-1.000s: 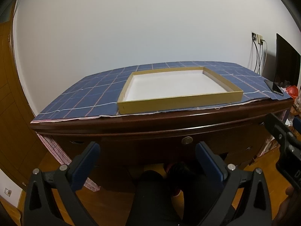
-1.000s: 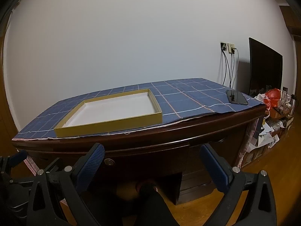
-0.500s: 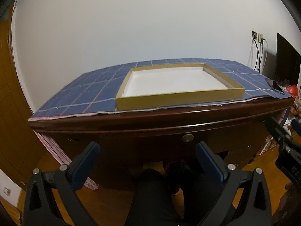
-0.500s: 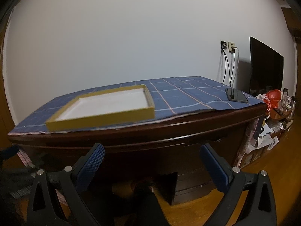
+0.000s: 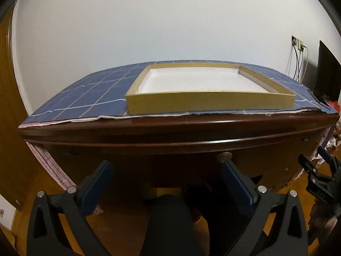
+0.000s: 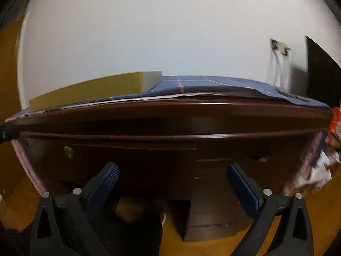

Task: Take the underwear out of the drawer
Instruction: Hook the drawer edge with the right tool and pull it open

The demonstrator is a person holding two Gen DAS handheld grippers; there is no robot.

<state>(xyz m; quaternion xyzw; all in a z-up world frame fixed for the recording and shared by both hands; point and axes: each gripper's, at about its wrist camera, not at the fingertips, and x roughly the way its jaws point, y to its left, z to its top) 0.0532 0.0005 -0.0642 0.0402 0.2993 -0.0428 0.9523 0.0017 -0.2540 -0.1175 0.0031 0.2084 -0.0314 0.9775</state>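
Note:
A dark wooden desk fills both views. Its centre drawer front [image 5: 170,160] is closed, with a round brass lock [image 5: 224,156], also in the right wrist view [image 6: 69,150]. A right-side drawer front [image 6: 240,166] with a handle [image 6: 259,156] is closed too. No underwear is visible. My left gripper [image 5: 167,171] is open and empty, below the desk edge, facing the centre drawer. My right gripper [image 6: 171,173] is open and empty, low in front of the desk; it also shows at the right edge of the left wrist view [image 5: 319,179].
A shallow yellow tray [image 5: 210,103] with a white bottom lies on a blue checked cloth [image 5: 89,98] on the desk top. A phone [image 5: 319,100] lies at the right end. A dark screen [image 6: 321,70] and wall cables stand at right. Clutter [image 6: 319,170] lies on the floor.
Both grippers have dropped lower and moved closer to the desk front. The right gripper dropped more, so the tray now shows edge-on. Both stay open.

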